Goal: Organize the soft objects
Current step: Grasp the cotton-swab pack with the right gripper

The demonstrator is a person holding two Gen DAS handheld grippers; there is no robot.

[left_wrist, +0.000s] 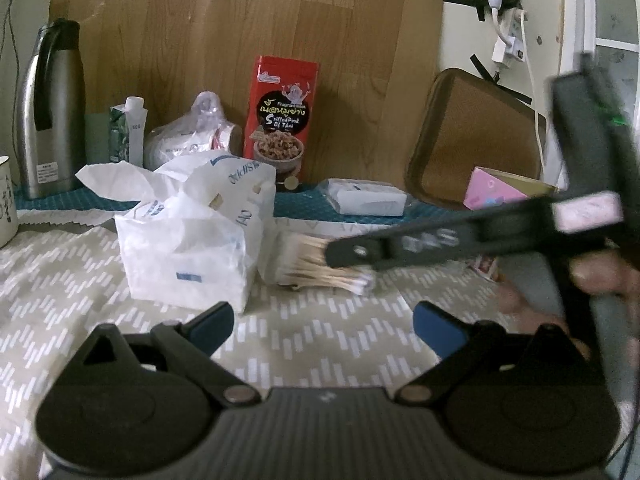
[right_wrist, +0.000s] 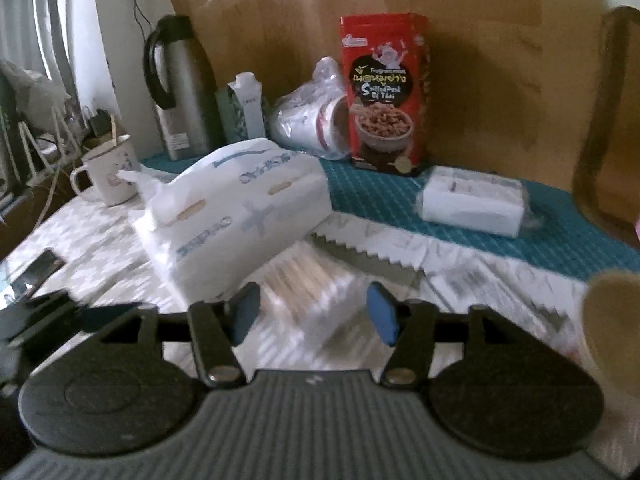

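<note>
Cotton swab bundle (right_wrist: 304,280) dead ahead of right tongs (right_wrist: 314,312), lying on tabletop (left_wrist: 320,344).

Long axis running away from parted, empty blue pads; tissue pack (right_wrist: 240,216) just left. Left tongs (left_wrist: 323,326) wide, empty, farther back.

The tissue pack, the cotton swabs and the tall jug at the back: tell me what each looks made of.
Tissue pack: thin crinkly plastic film, white with blue print, paper tissue poking out of the top.
Cotton swabs: pale sticks, wood or paper, I cannot tell which, with white fluffy tips, seemingly in clear wrap.
Tall jug: brushed metal body, likely steel, with black plastic handle and lid.
</note>
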